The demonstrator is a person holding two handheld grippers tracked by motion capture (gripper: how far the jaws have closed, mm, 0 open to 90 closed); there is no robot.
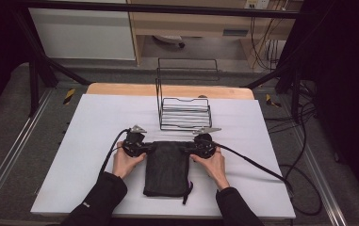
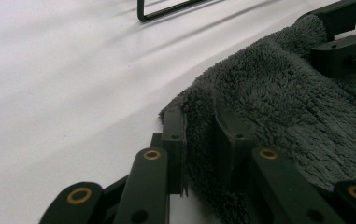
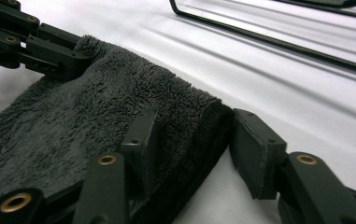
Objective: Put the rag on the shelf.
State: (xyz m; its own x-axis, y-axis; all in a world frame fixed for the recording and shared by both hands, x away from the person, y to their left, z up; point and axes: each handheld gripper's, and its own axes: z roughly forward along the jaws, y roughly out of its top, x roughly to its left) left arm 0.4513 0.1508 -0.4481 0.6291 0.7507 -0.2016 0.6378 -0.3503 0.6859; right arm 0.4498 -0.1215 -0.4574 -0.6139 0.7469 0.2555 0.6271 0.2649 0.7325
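Note:
A dark grey fleecy towel (image 1: 167, 169) lies folded on the white table (image 1: 92, 136), long side toward the person. My left gripper (image 1: 148, 147) is at its far left corner. In the left gripper view the left gripper (image 2: 199, 122) is shut on the towel (image 2: 283, 102), with pile squeezed between both pads. My right gripper (image 1: 187, 147) is at the far right corner. In the right gripper view the right gripper (image 3: 192, 125) straddles the towel (image 3: 96, 107)'s folded edge: one pad rests on the fabric, the other stands just beside the fold without pressing it.
A black wire rack (image 1: 184, 110) stands upright just beyond the towel, near the table's far middle. A dark cord (image 1: 187, 192) trails from the towel's near right corner. Cables (image 1: 257, 165) run from both grippers across the table. White surface lies on both sides.

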